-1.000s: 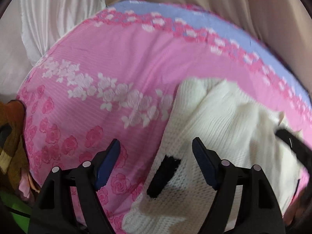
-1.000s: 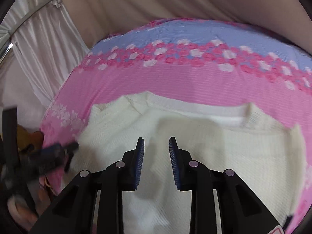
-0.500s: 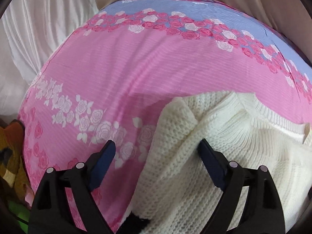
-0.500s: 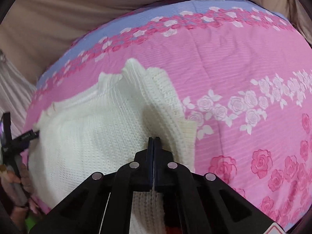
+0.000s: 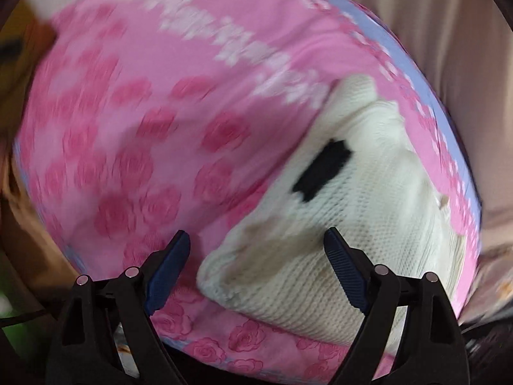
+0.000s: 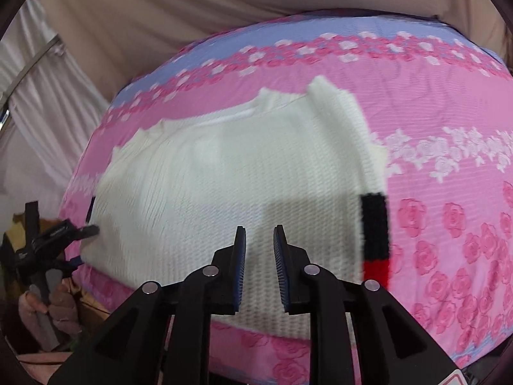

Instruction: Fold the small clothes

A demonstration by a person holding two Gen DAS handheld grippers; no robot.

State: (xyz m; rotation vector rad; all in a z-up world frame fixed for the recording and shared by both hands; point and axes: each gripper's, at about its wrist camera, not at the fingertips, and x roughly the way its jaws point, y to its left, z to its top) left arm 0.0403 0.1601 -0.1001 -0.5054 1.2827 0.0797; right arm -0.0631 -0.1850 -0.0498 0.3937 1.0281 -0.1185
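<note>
A cream knitted sweater lies flat on a pink rose-print bed cover, with a black and red patch at its right edge. In the left wrist view the sweater shows a black patch. My left gripper is wide open and empty above the sweater's near corner; it also shows at the sweater's left edge in the right wrist view. My right gripper is a little open and empty above the sweater's near edge.
Beige curtains hang behind the bed, white drapes at the left. The bed cover's front edge runs just below the left gripper. A brown and yellow object sits at the far left, blurred.
My right gripper was shut half a second ago and has now opened a little, over the sweater's near edge. My left gripper stayed open and swung; its view is motion-blurred.
</note>
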